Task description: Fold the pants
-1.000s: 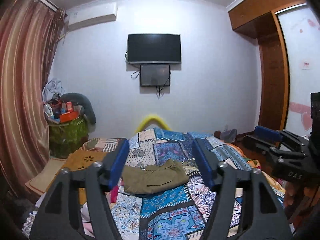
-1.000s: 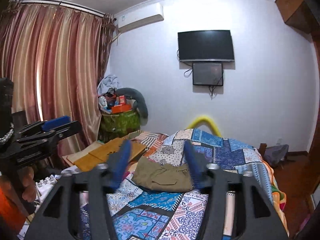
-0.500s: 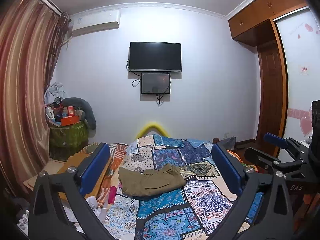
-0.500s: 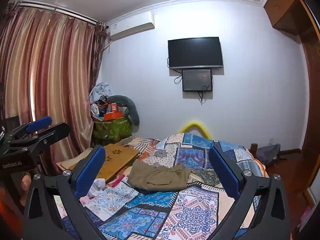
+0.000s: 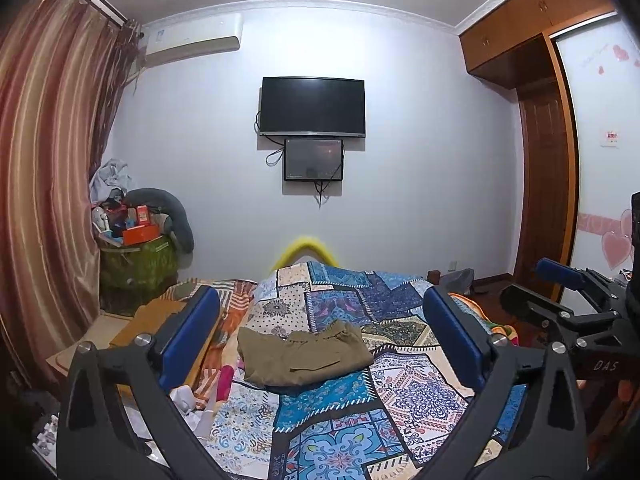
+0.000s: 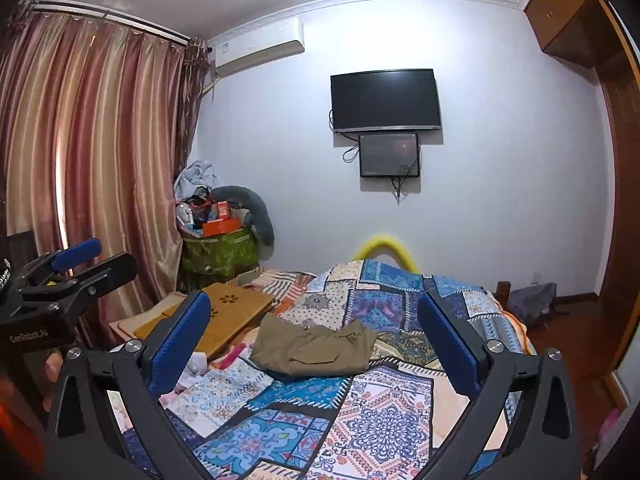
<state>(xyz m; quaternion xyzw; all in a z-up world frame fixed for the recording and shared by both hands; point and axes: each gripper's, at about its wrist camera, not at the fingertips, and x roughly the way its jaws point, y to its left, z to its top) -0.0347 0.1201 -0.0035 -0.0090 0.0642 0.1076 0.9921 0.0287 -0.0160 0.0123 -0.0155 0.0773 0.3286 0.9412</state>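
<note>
Ahead, on patchwork blue-patterned quilt [image 5: 340,432], at twelve o'clock from both tools: folded olive-green cloth pants [image 5: 304,354], well apart from either. Left black two-finger gripper with blue pads [image 5: 318,340] spread wide, jaws having just been opening, gripping nothing. Right black two-finger gripper with blue pads [image 6: 316,338] likewise, at three o'clock in left view with "DAS" legible; at nine o'clock in right view, lettering like "GenRobot.AI". Black wall television [image 5: 312,106] high on wall.
</note>
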